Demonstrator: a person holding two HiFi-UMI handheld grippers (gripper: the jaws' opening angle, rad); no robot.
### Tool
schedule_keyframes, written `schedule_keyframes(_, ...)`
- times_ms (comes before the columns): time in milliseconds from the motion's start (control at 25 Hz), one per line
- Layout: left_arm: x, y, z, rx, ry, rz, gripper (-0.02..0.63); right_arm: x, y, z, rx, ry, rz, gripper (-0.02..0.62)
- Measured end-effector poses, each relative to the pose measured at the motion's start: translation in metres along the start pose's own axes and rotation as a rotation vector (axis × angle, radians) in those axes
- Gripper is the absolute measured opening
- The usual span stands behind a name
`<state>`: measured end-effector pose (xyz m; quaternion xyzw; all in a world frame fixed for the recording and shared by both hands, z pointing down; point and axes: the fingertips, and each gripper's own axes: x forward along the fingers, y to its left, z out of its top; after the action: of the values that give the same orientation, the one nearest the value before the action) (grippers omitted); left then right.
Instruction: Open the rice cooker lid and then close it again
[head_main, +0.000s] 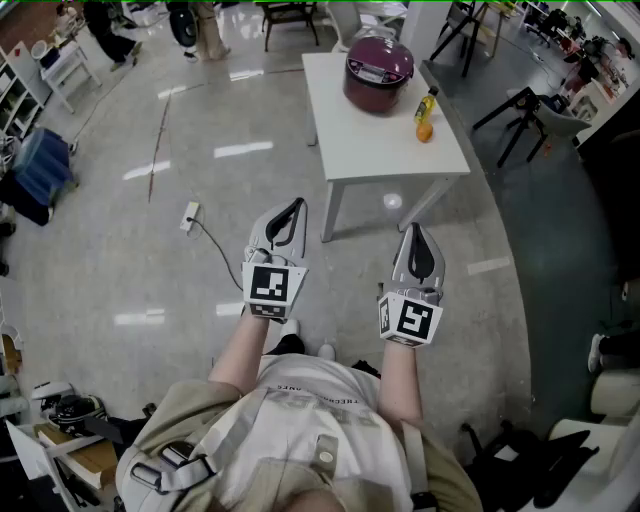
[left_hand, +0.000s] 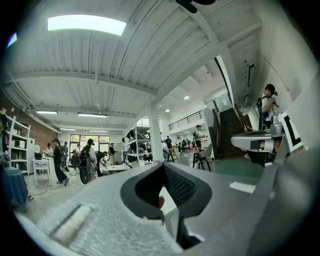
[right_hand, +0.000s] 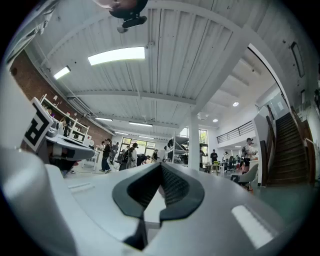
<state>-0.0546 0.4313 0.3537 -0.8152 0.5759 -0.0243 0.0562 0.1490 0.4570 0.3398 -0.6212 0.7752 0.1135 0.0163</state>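
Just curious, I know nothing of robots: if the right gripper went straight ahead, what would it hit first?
Probably the white square table; height is unclear, so the right gripper might pass over it.

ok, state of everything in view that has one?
rice cooker lid: closed
left gripper: shut, empty
right gripper: shut, empty
bottle: upright

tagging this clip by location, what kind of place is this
Likely a big open-plan lab or workshop: polished floor, shelving racks and a staircase in the background, and a rice cooker on a white table.
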Motion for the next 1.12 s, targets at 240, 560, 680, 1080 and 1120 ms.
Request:
schedule_keyframes(240, 0.003, 0.005, -0.001, 0.006, 0.003, -0.001, 0.009, 0.005, 0.006, 0.0, -0.01, 0.005, 0.007, -0.003)
schedule_keyframes(560, 0.011, 0.014, -0.003, 0.01, 0.005, -0.006, 0.009, 0.015, 0.011, -0.004, -0.016, 0.011, 0.007, -0.003)
schedule_keyframes(680, 0.018, 0.019, -0.004, 0.01, 0.001, -0.013, 0.009, 0.022, 0.012, -0.006, -0.018, 0.015, 0.0, -0.003)
schedule_keyframes(1080, 0.048, 0.056, -0.004, 0.009, -0.007, 0.038, 0.009, 0.046, 0.008, -0.012, 0.122, -0.021, -0.003, 0.102)
schedule_keyframes(1120, 0.051, 0.061, -0.005, 0.007, -0.007, 0.043, 0.011, 0.049, 0.009, -0.013, 0.134, -0.019, -0.002, 0.166)
